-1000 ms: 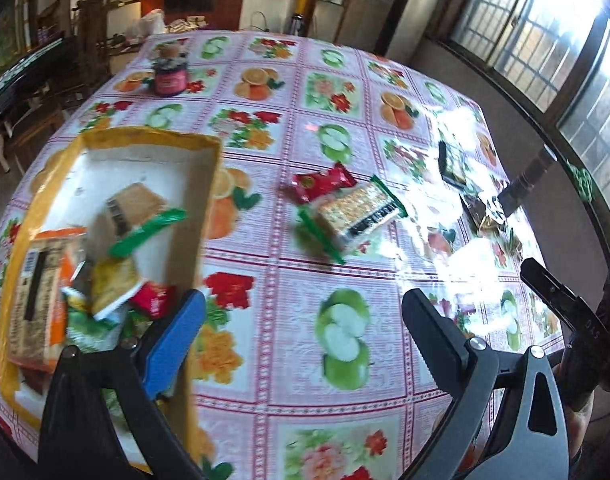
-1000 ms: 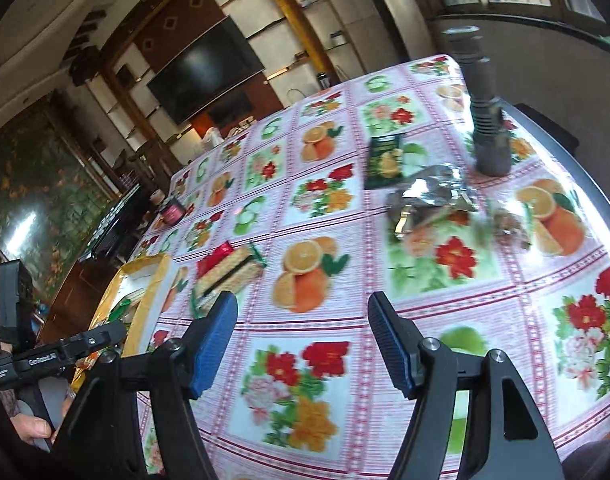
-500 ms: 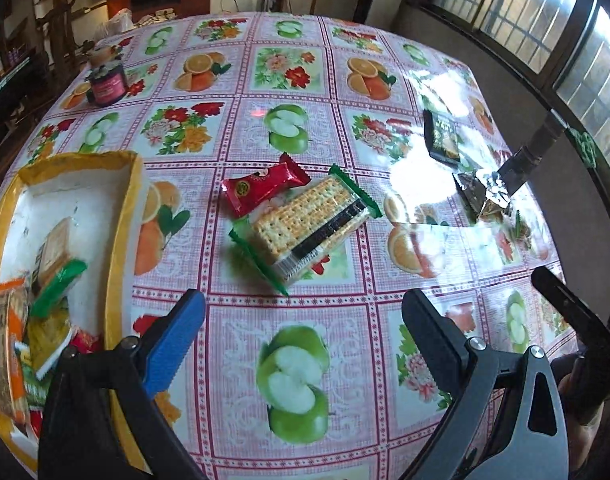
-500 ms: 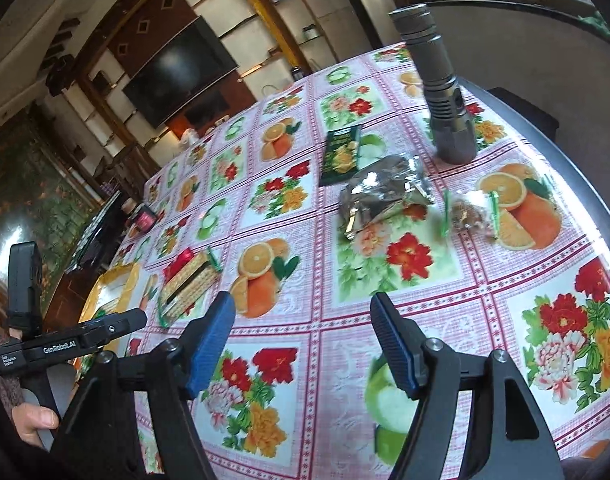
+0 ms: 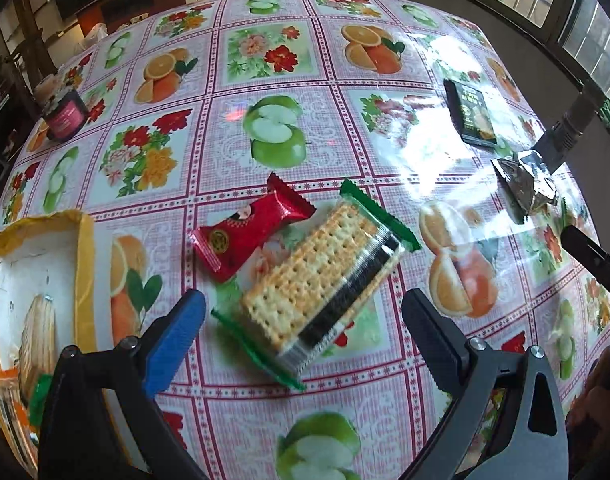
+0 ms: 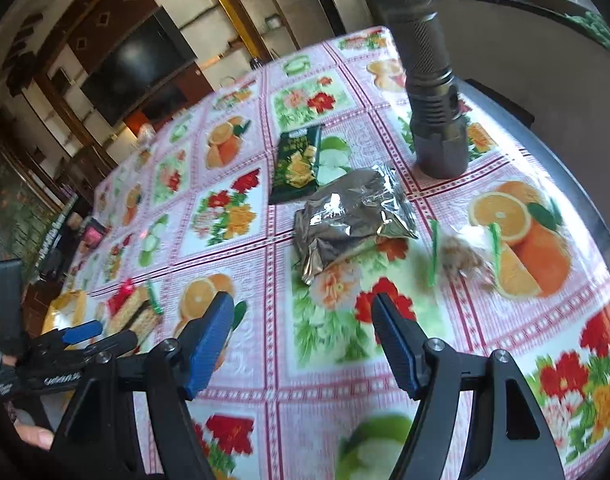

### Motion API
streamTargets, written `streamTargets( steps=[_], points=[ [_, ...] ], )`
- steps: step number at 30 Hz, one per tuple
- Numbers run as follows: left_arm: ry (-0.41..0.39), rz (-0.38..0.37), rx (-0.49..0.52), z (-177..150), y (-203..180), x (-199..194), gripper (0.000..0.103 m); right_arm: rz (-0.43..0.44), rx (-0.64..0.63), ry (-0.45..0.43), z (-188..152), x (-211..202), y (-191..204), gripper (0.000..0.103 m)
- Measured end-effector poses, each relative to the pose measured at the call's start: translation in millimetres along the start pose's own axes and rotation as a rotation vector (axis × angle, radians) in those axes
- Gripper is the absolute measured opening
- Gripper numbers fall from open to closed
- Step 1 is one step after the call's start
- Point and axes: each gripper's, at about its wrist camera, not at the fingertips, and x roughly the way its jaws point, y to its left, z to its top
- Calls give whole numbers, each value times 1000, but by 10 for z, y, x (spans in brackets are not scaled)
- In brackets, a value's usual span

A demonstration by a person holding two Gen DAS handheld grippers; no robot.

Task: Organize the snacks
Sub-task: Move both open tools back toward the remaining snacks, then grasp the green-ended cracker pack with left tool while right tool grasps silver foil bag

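Left gripper point(image 5: 303, 330): jaws held apart, nothing clamped. Right gripper point(image 6: 301, 344): jaws likewise apart, empty.

Five loose snacks counted on glossy fruit-and-flower oilcloth table point(image 5: 273, 56):
- one clear green-ended cracker pack point(image 5: 323, 278), rectangular, seen at 12 o'clock between left fingers
- one red crimped wrapper point(image 5: 251, 226), touching it at 10 o'clock
- one crumpled silver foil pouch point(image 6: 351, 216)
- one dark green flat packet point(image 6: 297, 164)
- one small clear bag point(image 6: 461, 258)

One yellow-rimmed box point(image 5: 85, 256), more snacks inside.
One black ribbed flashlight point(image 6: 429, 92), upright.
One dark jar point(image 5: 65, 114).
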Motion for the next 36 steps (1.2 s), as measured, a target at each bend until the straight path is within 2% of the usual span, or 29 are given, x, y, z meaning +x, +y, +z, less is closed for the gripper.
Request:
streamTargets(
  steps=[6,8,11,14,16,18,21,24,28,30,32,33,34,36],
  points=[
    [36,-13,-2,76,15,198,99,-93,-6,15,296,286,-9,72],
    [25,5,18,68,-22,204,99,-121,-17,24,389,414,-5,72],
    [8,-7,44,40,-79,196,98,-172,-84,14,483,534,77,73],
    [1,-24,45,24,-91,178,97,-178,-182,9,527,644,170,73],
    [-4,-35,36,6,-67,138,87,-177,-236,38,521,654,228,72],
    [-7,-60,28,-18,-35,90,81,-134,-188,28,524,551,195,72],
    [-1,-89,0,-35,12,60,81,-100,-78,3,599,499,107,73],
    [3,-97,-11,-22,19,59,82,-149,-13,15,698,625,61,74],
    [3,-52,11,60,-3,115,82,-259,-148,13,736,786,223,73],
    [-1,-37,23,98,-35,144,82,-266,-227,26,676,792,298,64],
    [-14,-50,33,119,-68,154,81,-262,-300,39,558,738,369,62],
    [-23,-52,39,111,-87,146,75,-243,-322,46,482,685,389,62],
    [-29,-50,46,99,-104,131,64,-226,-341,52,411,638,404,61],
    [-29,-74,48,72,-115,90,52,-187,-370,67,249,510,431,61]
  ],
)
